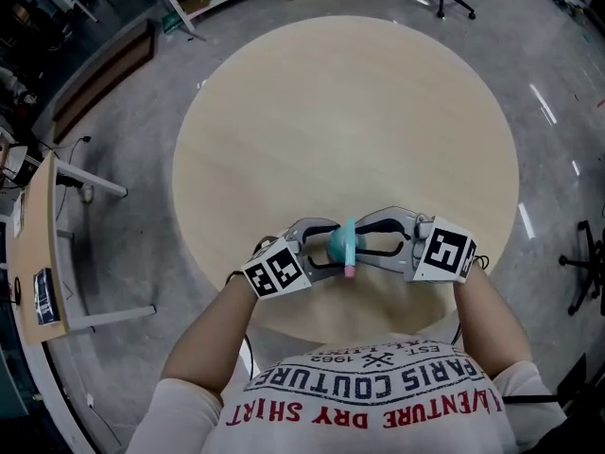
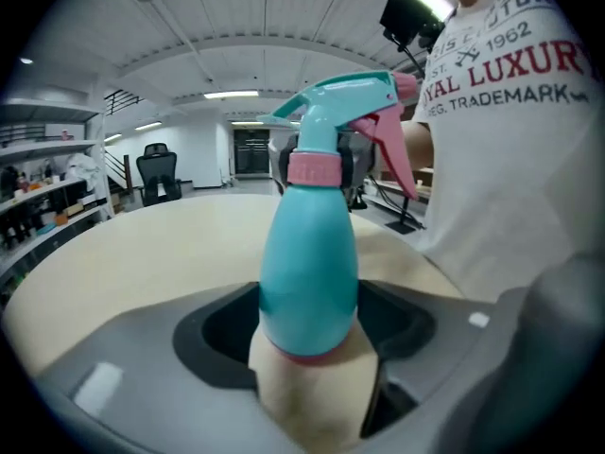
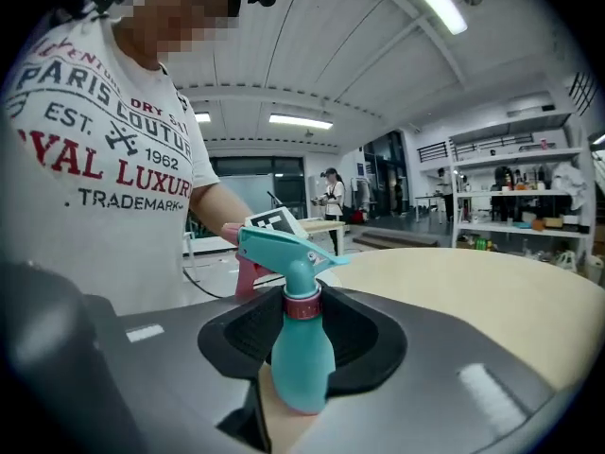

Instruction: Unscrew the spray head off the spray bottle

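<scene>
**Round table, bottle caught between two facing grippers**

Pale wood fills the head view: a round table (image 1: 378, 112) on a grey workshop floor, with an office chair at the upper right. At the lower middle of that frame, close to the table's near edge, the teal spray bottle (image 1: 342, 244) stands upright between the two tools.

The left gripper (image 1: 319, 247) comes in from the left and is clamped on the bottle's wide lower body. Whether the base rests on the wood cannot be told.

The right gripper (image 1: 373, 237) faces it from the right. Its jaws stand apart on either side of the neck, with a gap showing on both sides, so it grips nothing.

In the right gripper view the pink collar (image 3: 302, 305) sits level with the pads. The spray head (image 3: 284, 249) is just above, its pink trigger (image 2: 392, 145) pointing toward the person.

The right gripper is likely the one to turn the collar. The twist would run about the bottle's upright long axis.
</scene>
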Demonstrator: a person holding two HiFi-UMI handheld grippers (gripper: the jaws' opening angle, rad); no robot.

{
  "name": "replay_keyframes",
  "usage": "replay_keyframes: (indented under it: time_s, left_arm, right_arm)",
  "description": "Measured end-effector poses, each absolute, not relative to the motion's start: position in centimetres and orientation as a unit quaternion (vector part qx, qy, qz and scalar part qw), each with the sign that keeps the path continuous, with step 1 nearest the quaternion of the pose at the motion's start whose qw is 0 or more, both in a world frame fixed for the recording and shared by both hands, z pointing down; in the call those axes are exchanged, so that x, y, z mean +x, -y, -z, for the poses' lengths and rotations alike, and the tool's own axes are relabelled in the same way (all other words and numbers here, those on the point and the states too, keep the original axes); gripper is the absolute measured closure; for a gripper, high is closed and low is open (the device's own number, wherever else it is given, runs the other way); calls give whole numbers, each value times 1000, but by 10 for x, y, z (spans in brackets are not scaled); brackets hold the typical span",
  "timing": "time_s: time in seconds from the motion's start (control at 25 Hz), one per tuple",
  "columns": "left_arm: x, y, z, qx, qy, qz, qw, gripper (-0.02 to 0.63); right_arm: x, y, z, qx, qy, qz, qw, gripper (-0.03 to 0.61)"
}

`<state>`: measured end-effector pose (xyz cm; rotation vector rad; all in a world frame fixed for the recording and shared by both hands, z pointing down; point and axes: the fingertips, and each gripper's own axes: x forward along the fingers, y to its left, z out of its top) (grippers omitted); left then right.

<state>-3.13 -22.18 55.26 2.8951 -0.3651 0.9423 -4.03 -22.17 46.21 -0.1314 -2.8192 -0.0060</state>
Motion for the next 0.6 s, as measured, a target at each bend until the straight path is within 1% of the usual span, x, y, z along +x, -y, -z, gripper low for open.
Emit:
replay_keyframes:
  time_s: [0.12, 0.24, 0.28, 0.36, 0.44, 0.52, 0.6]
  left_arm:
    - [-34, 222, -553, 944, 106, -309, 38, 293]
    - [-38, 226, -553, 946, 140, -288, 59, 293]
    - [-40, 228, -554, 944, 161, -282, 65, 293]
    - [-45, 235, -554, 934, 216, -272, 78, 293]
    - [-51, 245, -553, 919, 279, -263, 92, 293]
    - [-56, 251, -554, 901, 334, -257, 103, 293]
    - [-56, 253, -555, 884, 377, -255, 111, 293]
  right_arm:
    - [-43, 223, -463, -59, 985, 2, 165, 446]
    - [-45, 228, -463, -16, 988, -15, 155, 438]
    - [-43, 230, -462, 3, 988, -33, 148, 420]
    - [-32, 234, -458, 42, 989, -61, 130, 350]
    - [-20, 240, -450, 89, 987, -73, 110, 317]
    - [-18, 240, -442, 133, 984, -83, 88, 308]
    - [-23, 238, -441, 173, 978, -88, 80, 305]
